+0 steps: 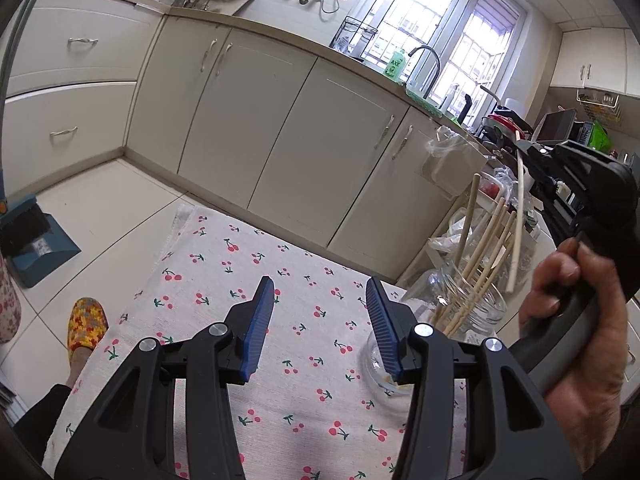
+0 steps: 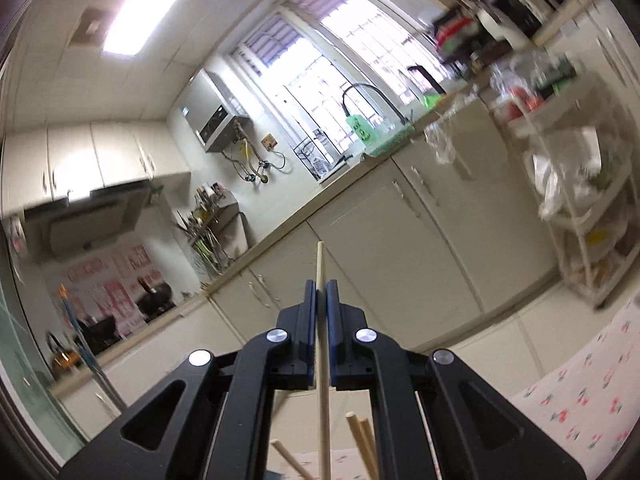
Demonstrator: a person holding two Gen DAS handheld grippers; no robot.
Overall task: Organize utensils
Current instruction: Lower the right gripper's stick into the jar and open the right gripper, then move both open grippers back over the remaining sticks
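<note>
Right gripper [image 2: 321,286] of ours pinches one pale wooden chopstick [image 2: 322,360] above the clear glass jar [image 1: 464,304] of chopsticks; our left gripper [image 1: 320,294] hovers unclenched, empty, beside that jar.

A green bottle [image 1: 395,65] stands beside the faucet [image 1: 426,65], perhaps dish soap.
</note>
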